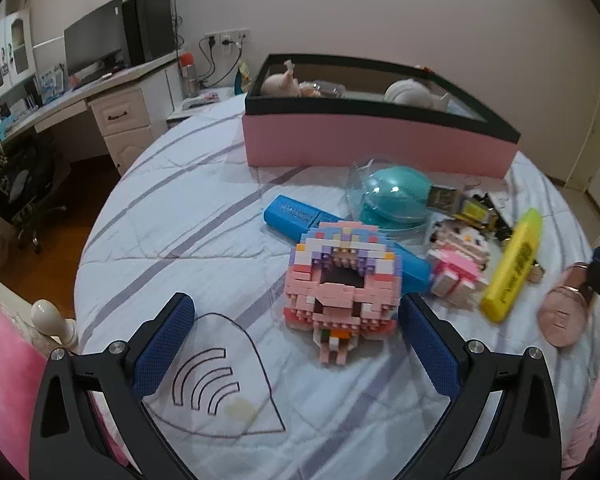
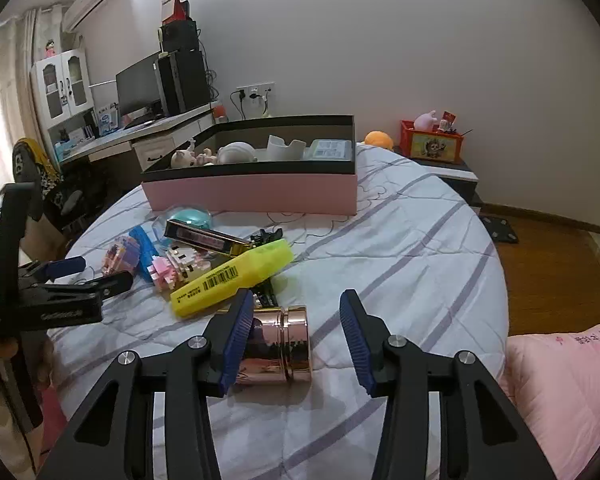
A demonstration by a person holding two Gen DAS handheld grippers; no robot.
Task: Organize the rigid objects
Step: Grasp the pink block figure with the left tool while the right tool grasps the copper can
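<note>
My left gripper (image 1: 296, 300) stands open over the striped bed sheet (image 1: 188, 216), its blue pads either side of a pink brick-built figure (image 1: 340, 288) without touching it. In the right wrist view my right gripper (image 2: 296, 308) is open around a rose-gold cylinder (image 2: 280, 344) lying on its side. The left pad (image 2: 236, 340) is against the cylinder and the right pad (image 2: 354, 340) stands clear of it. The cylinder (image 1: 564, 312) also shows blurred at the right of the left wrist view. A pink box (image 1: 376, 140) with a black inside holds several toys.
Around the figure lie a yellow highlighter (image 1: 512, 268), a blue highlighter (image 1: 296, 210), a teal capsule (image 1: 396, 196) and a small kitty brick figure (image 1: 460, 256). A desk with a monitor (image 1: 96, 44) stands at the left. An orange crate (image 2: 432, 144) sits beyond the bed.
</note>
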